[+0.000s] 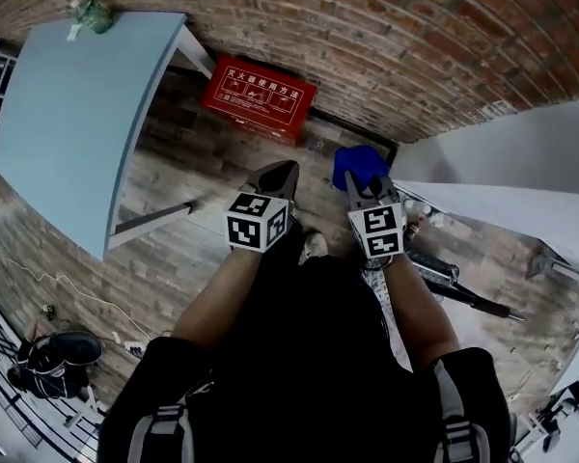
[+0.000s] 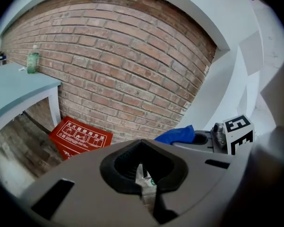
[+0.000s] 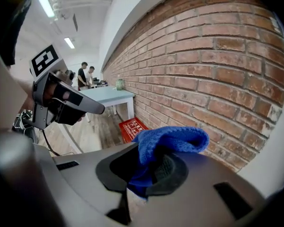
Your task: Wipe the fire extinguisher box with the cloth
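- Two tools are held out, one in each hand, each carrying one cube printed with black-and-white square markers: two cubes (image 1: pixel 258 221) in all.
- Left tool (image 2: pixel 143 169): grey, smooth shell with dark ribbed pads. The jaws are drawn together and nothing is gripped between them.
- Right tool (image 3: pixel 146 171): same build, with its jaws clamped on the one cloth (image 3: pixel 175 138). The cloth is blue, soft and looped in texture, bunched into a rounded fold above the pads.
- Floor (image 1: pixel 174 196): wood-grain planks in grey-brown. One thin pale cable is seen trailing at the lower left.
- One fire extinguisher box (image 1: pixel 259 93) is noted: red, flat and rectangular, with white print on its top. It lies on the floor against the foot of the wall, well apart from both tools and ahead of them.
- Wall (image 1: pixel 415 46): rough red-brown brick with pale mortar lines.
- One worktop (image 1: pixel 72 114) stands to the left of the box: a pale blue, smooth, flat slab on white legs. One green bottle (image 1: pixel 92 13) stands at its far corner by the wall.
- Two people (image 3: pixel 85 74) are seen standing far off beyond the worktop.
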A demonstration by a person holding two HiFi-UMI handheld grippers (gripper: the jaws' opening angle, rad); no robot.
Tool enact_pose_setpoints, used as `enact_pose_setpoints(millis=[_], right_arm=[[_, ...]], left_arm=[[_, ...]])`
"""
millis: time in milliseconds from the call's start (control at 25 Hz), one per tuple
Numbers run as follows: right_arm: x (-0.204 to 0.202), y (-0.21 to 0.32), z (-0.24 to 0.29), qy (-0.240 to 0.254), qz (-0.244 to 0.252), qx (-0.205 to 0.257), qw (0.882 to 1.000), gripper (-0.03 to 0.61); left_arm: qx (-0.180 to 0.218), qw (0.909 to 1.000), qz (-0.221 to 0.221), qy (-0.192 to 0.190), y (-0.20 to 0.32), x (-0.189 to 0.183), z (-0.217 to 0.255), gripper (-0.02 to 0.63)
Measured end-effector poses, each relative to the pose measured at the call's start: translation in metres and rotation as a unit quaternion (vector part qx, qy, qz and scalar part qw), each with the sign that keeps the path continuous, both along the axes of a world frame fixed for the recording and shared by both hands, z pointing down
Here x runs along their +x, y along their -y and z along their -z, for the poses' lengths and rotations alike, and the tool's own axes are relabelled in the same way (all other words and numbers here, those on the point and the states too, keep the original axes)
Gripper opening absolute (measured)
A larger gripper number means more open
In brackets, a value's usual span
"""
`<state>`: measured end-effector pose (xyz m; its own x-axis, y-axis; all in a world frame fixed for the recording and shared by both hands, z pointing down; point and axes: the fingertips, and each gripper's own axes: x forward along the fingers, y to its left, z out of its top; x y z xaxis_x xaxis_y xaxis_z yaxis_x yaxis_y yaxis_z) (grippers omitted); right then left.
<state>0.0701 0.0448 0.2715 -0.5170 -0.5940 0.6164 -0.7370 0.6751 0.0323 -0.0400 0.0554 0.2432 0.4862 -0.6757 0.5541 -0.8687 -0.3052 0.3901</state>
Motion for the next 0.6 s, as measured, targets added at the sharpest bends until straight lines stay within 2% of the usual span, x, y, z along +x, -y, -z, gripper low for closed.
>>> enact_pose_setpoints(millis=[320, 480, 600], right_arm=[[-0.029, 0.068, 0.004, 0.007, -0.055, 0.005, 0.998, 0.051], [-0.042, 0.077, -0.006, 0.006, -0.035, -0.002, 0.999, 0.051], [-0.039, 0.080, -0.038, -0.002, -0.014, -0.019, 1.000, 0.051]], left_arm=[[-0.018, 0.9994, -0.030, -0.001, 0.063, -0.035, -0.017, -0.005], [-0.026, 0.9990, -0.037, 0.002, 0.079, -0.035, -0.029, -0.005], [-0.040, 0.9987, -0.031, 0.008, 0.084, -0.032, -0.057, -0.005]])
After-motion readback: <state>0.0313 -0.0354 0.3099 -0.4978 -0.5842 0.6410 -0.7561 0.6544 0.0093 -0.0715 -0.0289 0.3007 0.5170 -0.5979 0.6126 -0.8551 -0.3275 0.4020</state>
